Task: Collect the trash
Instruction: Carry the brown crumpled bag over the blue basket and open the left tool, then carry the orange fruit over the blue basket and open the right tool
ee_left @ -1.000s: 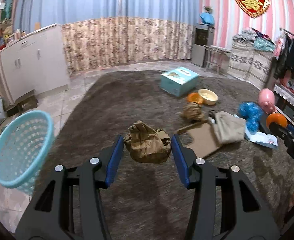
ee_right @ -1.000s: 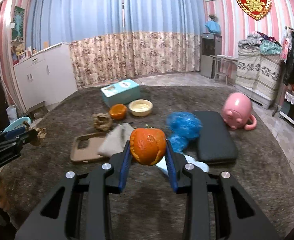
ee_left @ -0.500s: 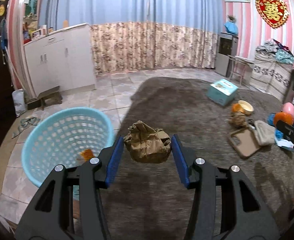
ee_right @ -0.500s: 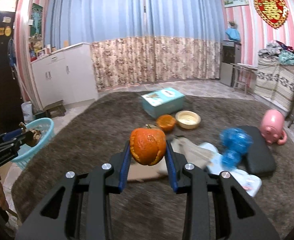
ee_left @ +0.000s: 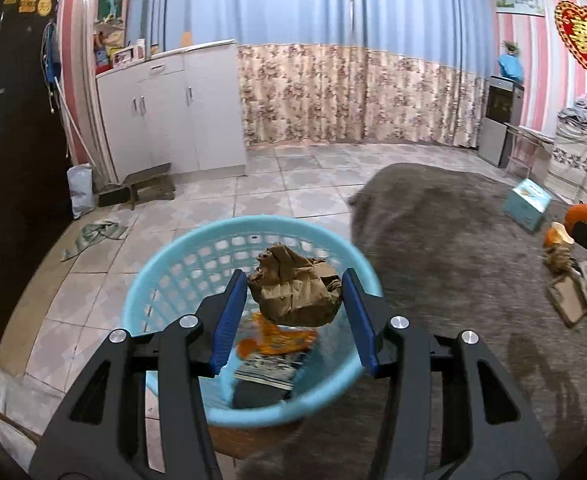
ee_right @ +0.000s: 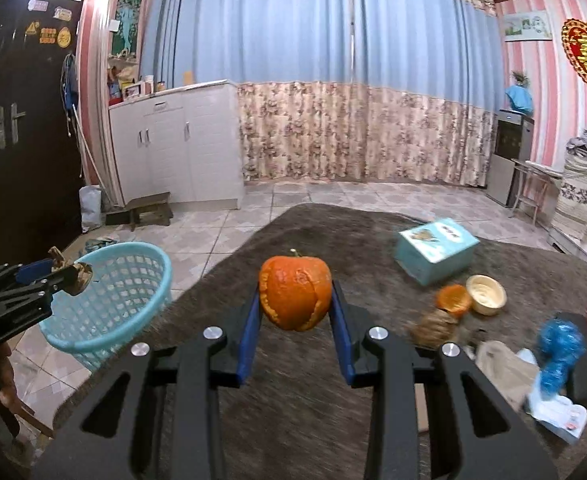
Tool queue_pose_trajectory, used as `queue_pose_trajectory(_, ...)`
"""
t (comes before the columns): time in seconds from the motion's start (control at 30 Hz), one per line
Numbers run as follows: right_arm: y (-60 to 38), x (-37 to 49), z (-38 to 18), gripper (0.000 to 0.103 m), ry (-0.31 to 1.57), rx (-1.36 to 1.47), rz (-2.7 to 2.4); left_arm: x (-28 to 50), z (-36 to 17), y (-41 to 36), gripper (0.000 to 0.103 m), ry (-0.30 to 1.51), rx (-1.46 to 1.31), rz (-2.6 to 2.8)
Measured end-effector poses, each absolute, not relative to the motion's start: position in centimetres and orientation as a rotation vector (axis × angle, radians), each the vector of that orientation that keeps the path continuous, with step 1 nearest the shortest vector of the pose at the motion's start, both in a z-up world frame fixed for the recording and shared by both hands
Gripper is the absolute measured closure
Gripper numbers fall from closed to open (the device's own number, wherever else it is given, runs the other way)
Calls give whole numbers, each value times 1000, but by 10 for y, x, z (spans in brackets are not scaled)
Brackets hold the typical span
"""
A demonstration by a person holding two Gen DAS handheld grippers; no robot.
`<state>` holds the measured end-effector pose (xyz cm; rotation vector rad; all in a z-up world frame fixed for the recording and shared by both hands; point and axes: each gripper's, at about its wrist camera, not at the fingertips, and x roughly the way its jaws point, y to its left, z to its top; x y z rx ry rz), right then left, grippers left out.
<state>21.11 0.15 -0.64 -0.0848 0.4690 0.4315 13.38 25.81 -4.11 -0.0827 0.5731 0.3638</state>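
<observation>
Grey rug [ee_right: 333, 420] fills the area under the right jaws, floor tiles beyond it. Blue basket [ee_left: 249, 320] now sits directly below and ahead of the left jaws; a second ago it was off to their left edge, so the left side has swung over the bin and a drop looks ready. Basket already has orange scraps and printed paper in it. Left gripper [ee_left: 295, 304] clamped on crumpled brown paper [ee_left: 295, 294], hanging above the basket opening. Right gripper [ee_right: 295, 300] clamped on orange peel [ee_right: 295, 298], same grip as before, still over the rug, basket well left of its jaws. More litter lies right of the right jaws.
</observation>
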Motion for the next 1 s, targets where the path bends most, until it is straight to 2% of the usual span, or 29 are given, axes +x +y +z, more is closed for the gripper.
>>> queue_pose_trajectory(0.57, 91, 242, -28, 70, 525, -141, 486, 157, -68, 357, 52, 626, -118, 412)
queue_pose_trajectory(0.7, 105, 242, -30, 70, 534, -160, 503, 153, -70, 365, 33, 623, -133, 425)
queue_pose_trajectory(0.83, 120, 242, -30, 70, 543, -168, 526, 146, -68, 367, 28, 612, -146, 427)
queue_pose_trajectory(0.9, 129, 242, -30, 70, 549, -174, 540, 141, -66, 367, 20, 602, -143, 442)
queue_pose_trajectory(1.0, 145, 241, -34, 70, 564, -188, 566, 133, -64, 365, 14, 585, -141, 459)
